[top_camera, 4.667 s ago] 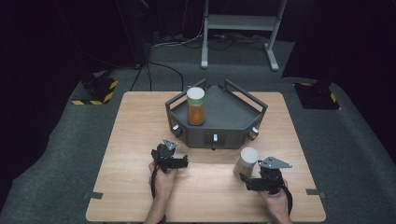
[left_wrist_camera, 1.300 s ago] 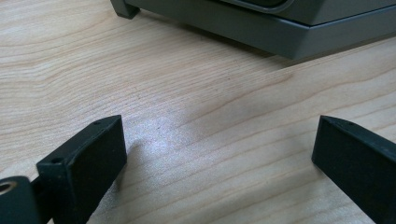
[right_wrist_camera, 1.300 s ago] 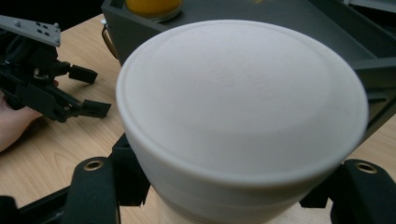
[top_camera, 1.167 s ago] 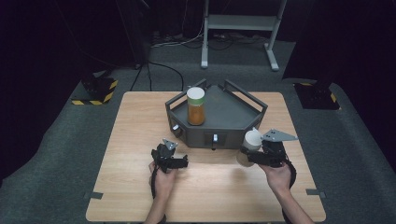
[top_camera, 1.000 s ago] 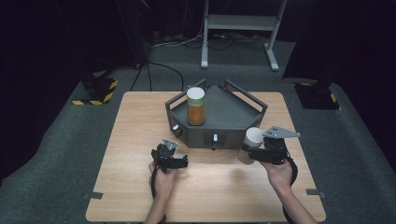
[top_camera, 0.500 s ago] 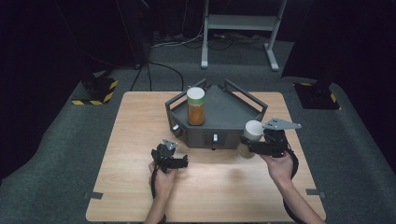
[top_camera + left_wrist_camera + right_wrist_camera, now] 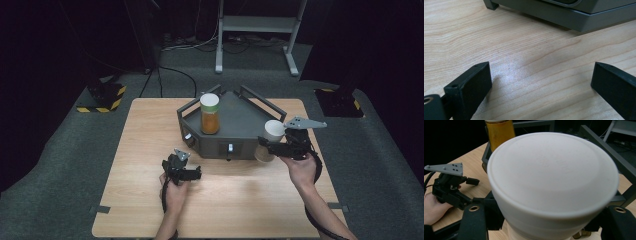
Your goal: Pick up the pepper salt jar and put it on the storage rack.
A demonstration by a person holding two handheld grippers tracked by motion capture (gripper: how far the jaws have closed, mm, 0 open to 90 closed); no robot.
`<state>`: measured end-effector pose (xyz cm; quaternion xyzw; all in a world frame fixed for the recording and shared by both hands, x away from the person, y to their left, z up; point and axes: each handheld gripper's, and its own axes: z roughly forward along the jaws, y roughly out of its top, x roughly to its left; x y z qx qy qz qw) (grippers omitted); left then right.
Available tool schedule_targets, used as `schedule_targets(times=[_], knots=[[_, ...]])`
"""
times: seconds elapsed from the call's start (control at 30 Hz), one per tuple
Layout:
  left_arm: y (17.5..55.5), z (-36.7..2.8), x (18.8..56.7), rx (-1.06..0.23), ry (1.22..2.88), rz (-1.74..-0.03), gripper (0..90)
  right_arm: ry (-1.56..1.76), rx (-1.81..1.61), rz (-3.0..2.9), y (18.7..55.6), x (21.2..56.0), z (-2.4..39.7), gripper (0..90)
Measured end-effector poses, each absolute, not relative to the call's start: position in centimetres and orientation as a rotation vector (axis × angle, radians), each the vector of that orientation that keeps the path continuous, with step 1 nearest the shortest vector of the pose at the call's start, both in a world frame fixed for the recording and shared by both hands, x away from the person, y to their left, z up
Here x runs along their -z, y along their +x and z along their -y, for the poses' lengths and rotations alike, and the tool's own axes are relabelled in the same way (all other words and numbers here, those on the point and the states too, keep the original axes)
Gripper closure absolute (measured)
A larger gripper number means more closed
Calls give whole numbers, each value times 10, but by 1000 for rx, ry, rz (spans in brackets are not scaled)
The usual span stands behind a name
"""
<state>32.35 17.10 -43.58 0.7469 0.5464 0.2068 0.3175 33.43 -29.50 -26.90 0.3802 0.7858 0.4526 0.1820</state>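
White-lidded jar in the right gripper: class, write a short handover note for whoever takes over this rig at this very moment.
Right gripper: shut on the white-lidded jar, held off the wooden table at the grey tray's front right corner.
Left gripper: open, holding nothing, low over the table in front of the tray.
Done: the amber jar stands on the tray.
Left: probably set the white-lidded jar on the tray and release.
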Motion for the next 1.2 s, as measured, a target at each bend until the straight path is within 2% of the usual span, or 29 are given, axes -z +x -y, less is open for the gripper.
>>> schedule_targets(times=[1.2], knots=[[323,-171,436,-545,1964,-1439,35,1101,-1273,-2160,379,246,264,349]])
